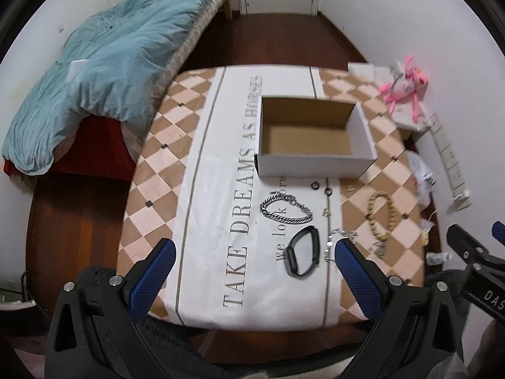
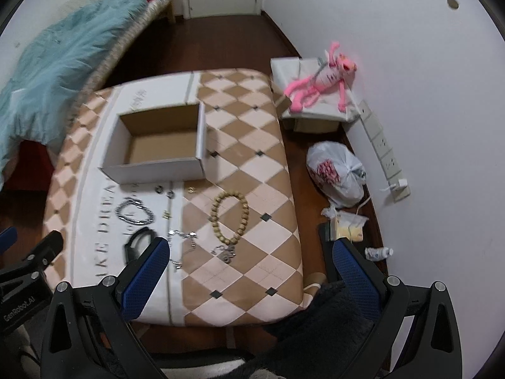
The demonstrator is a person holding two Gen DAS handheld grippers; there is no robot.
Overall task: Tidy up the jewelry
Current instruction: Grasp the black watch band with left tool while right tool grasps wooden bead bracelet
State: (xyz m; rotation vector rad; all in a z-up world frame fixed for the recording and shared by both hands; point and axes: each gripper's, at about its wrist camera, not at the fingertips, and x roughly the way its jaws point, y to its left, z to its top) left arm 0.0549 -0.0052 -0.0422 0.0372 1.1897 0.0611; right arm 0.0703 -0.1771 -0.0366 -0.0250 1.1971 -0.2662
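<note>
Above the near edge of the table (image 1: 202,101), the left gripper (image 1: 254,254) is held with its blue-padded fingers (image 1: 151,278) spread wide and nothing between them. The right gripper (image 2: 251,254) is likewise released and empty, hovering over the near right corner of the same table.

All places below are given from the cardboard box (image 1: 311,135), which stands open and empty on the white printed band of the tablecloth. Just in front of the box, two small dark rings (image 1: 321,188) are seen side by side. Nearer to the grippers than the rings, a heavy silver chain (image 1: 285,210) is laid in a loop on the lettering. In front of the chain, further from the box, a black watch band (image 1: 301,251) is lying on its side. Beside the band, to the right, a thin silver chain (image 2: 183,246) is stretched out, partly hidden behind a gripper finger. To the front right of the box, on the checkered part of the cloth, a wooden bead bracelet (image 2: 228,218) is laid in an oval, with a small metal charm (image 2: 224,252) at its near end.

Beyond the box's right side, off the table, a pink plush toy (image 2: 318,82) is seen lying on a white package. A blue quilt (image 1: 104,72) is heaped on the bed to the box's left.
</note>
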